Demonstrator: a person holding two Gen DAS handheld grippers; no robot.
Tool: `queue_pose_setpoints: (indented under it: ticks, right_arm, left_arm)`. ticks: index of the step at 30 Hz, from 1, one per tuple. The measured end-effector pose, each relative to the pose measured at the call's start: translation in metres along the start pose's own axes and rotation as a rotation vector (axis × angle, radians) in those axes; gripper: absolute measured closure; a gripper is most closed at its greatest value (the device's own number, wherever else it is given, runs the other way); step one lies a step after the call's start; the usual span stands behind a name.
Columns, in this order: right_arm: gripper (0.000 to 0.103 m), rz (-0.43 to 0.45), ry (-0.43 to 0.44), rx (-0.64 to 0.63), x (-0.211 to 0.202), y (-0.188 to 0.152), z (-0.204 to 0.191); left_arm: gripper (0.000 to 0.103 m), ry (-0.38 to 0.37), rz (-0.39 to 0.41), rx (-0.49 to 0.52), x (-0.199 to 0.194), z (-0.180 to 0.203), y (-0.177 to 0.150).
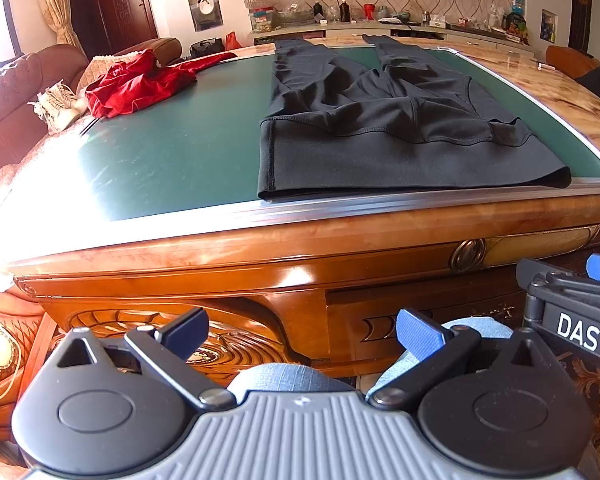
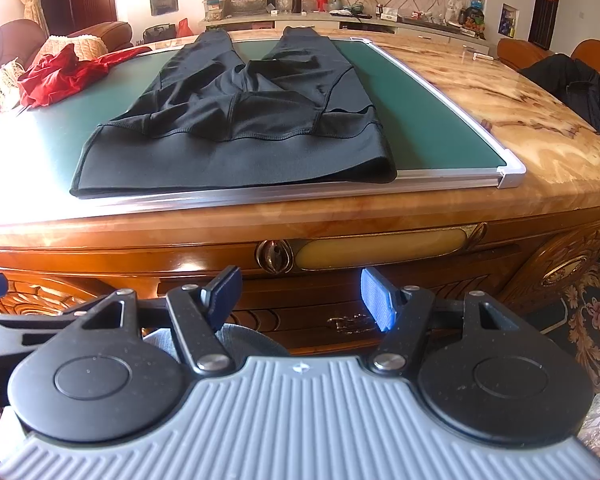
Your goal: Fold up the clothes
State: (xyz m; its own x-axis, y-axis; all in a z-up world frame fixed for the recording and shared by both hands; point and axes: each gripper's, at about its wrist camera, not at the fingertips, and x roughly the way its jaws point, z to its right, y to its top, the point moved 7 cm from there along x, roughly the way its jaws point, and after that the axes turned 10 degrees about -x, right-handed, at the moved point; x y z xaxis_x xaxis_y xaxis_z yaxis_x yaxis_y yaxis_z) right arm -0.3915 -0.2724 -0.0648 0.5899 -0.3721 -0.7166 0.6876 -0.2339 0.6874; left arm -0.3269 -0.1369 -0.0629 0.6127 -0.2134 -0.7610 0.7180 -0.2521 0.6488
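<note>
Left view first: the left gripper [image 1: 298, 330] sits low in front of the table [image 1: 260, 248], jaws spread wide, holding nothing, level with the carved drawer front. Up on the green board [image 1: 172, 148], black pants [image 1: 380, 120] lie flat, waistband at the near edge, legs running away. A red garment [image 1: 140, 84] is bunched at the board's far left corner.

Right view now: the right gripper [image 2: 300, 300] is also released, fingers apart, below the tabletop. The pants [image 2: 240, 120] lie spread out, waistband slightly rumpled.
</note>
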Motion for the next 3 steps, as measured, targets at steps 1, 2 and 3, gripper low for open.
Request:
queue_pose_setpoints:
  ticks: [1,2,3]
  right_arm:
    - [0.029,0.0,0.0,0.001,-0.0002,-0.0001,0.0001]
    - [0.029,0.0,-0.001,0.001,-0.0004,-0.0003,0.0002]
    - [0.029,0.001,-0.001,0.002,-0.0006,-0.0004,0.0003]
  left_arm:
    - [0.0,0.0,0.001,-0.001,0.0,0.0001,-0.0003]
    - [0.0,-0.002,-0.001,-0.001,0.0,0.0004,-0.0007]
    - [0.0,-0.004,-0.006,-0.002,0.0005,0.0004,-0.001]
